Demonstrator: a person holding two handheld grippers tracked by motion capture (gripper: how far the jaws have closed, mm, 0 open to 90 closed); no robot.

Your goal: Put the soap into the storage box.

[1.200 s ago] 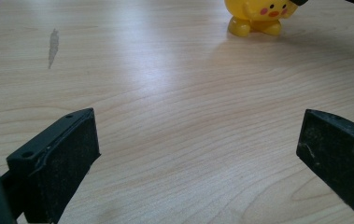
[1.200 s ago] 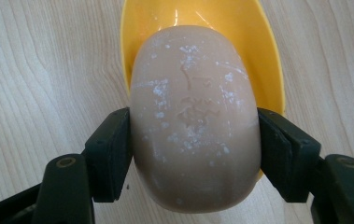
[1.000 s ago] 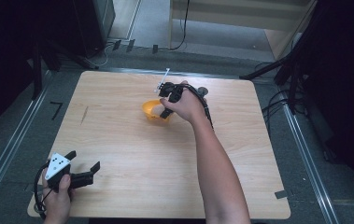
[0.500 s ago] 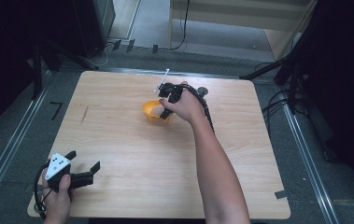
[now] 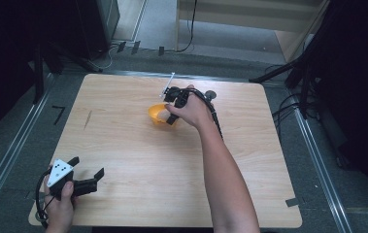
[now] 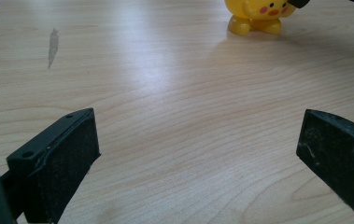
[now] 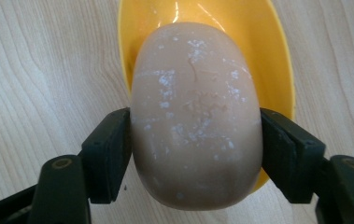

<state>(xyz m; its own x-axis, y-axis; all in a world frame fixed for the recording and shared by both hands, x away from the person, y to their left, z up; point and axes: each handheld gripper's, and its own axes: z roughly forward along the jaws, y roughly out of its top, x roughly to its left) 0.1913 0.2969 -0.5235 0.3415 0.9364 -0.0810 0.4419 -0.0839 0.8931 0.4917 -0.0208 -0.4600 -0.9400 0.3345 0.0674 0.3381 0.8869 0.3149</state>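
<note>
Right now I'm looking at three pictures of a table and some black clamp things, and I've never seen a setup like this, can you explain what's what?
A person sits at a wooden table and holds a hand-operated clamp, called a gripper, in each hand. There is no robot arm.

The high view looks down from above. The left gripper rests near the table's front corner, with its jaws open and nothing between them. The right gripper reaches toward the far middle of the table, at a yellow dish.

The other two pictures come from small cameras riding on the grippers. The left gripper view looks across bare wood toward the yellow dish, which has a cartoon face and small feet. The right gripper view shows its two black jaws pressed against a smooth beige egg-shaped object, held over the dish's hollow.
</note>
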